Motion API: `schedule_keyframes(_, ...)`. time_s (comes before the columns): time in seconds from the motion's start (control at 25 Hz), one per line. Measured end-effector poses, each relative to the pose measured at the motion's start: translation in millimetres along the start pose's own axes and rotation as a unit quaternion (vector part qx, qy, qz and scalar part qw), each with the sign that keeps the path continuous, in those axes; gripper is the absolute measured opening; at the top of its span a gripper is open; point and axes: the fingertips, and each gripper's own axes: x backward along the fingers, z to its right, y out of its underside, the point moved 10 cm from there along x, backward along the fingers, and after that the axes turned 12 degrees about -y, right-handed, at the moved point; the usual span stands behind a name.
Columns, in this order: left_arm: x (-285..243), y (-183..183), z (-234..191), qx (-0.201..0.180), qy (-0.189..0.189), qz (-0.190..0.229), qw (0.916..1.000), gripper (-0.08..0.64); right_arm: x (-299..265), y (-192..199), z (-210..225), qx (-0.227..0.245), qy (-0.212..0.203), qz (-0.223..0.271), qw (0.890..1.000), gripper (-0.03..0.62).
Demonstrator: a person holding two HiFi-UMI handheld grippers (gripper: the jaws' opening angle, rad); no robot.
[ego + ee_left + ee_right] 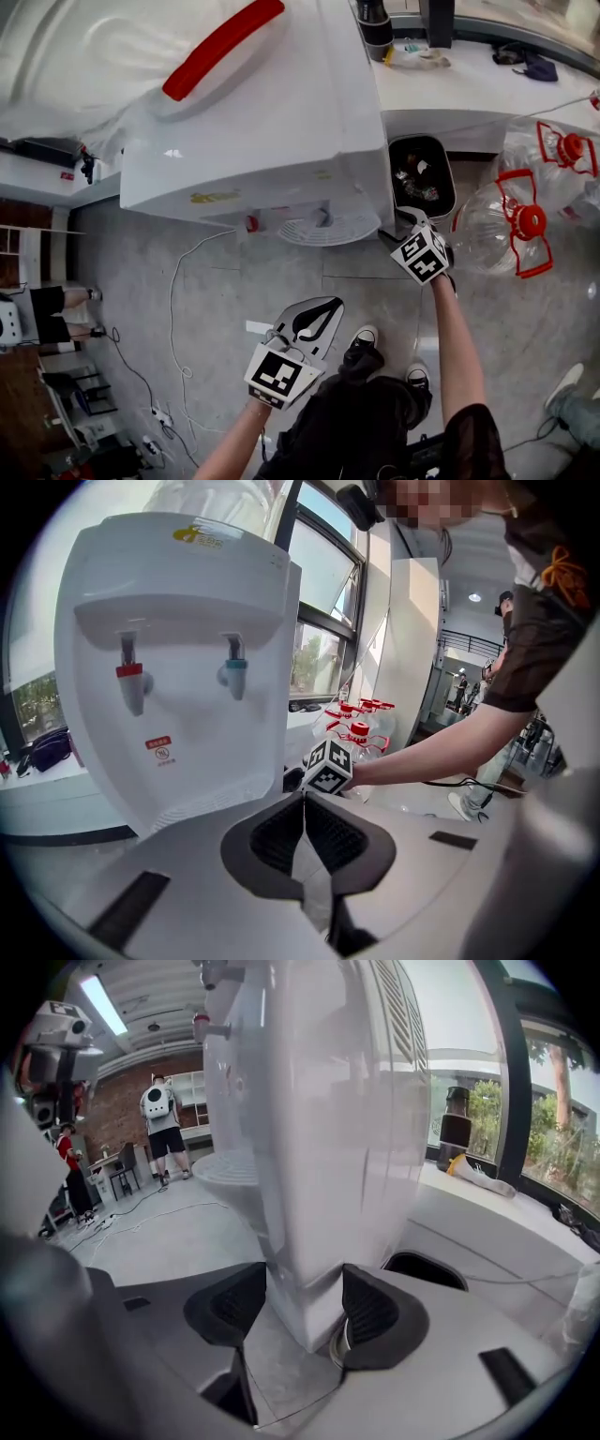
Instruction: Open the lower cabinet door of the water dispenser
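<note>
While the left claw hangs shut at six o'clock, the right claw stands wide apart, straddling a corner of the water dispenser. That dispenser looms at twelve o'clock.

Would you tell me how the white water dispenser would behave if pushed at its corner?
The water dispenser probably resists sliding: it is bulky, with a large bottle on top. That high load may make it rock. Its smooth shell likely offers the open right tongs little grip.
</note>
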Motion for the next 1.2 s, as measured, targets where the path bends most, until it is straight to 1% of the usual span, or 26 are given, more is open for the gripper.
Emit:
schedule_keyframes(0.12,1,5,-5,0.006,-0.01,-0.003,0.9999,0.02,0,-2,0,-0.017,0.006,-0.006,1.0,0.238)
schedule_keyframes(0.28,7,4,-6,0.031,-0.029,0.002,0.9991,0.02,2,0,-2,-0.046,0.005,0.001,0.999,0.236)
schedule_keyframes(0.4,17,3,-12,0.038,-0.039,0.004,0.9985,0.02,4,-2,-4,-0.063,0.013,0.0,0.998,0.238)
schedule_keyframes(0.48,24,5,-16,0.041,-0.045,0.0,0.9981,0.02,7,-2,-9,-0.066,0.013,-0.006,0.998,0.239)
schedule_keyframes(0.56,30,9,-17,0.044,-0.049,-0.005,0.9978,0.02,12,4,-22,-0.063,0.007,-0.012,0.998,0.221)
schedule_keyframes(0.64,37,11,-17,0.047,-0.052,-0.01,0.9975,0.02,18,13,-38,-0.066,-0.003,-0.01,0.998,0.19)
schedule_keyframes(0.84,53,11,-4,0.063,-0.053,-0.014,0.9965,0.02,27,27,-84,-0.069,-0.036,-0.032,0.996,0.189)
schedule_keyframes(1.0,74,13,7,0.073,-0.058,-0.017,0.9955,0.02,24,36,-127,-0.071,-0.076,-0.052,0.993,0.183)
schedule_keyframes(1.08,86,17,10,0.081,-0.066,-0.018,0.9943,0.02,19,37,-149,-0.069,-0.099,-0.06,0.991,0.181)
schedule_keyframes(1.2,107,28,12,0.094,-0.085,-0.02,0.9918,0.02,0,36,-188,-0.052,-0.142,-0.07,0.986,0.177)
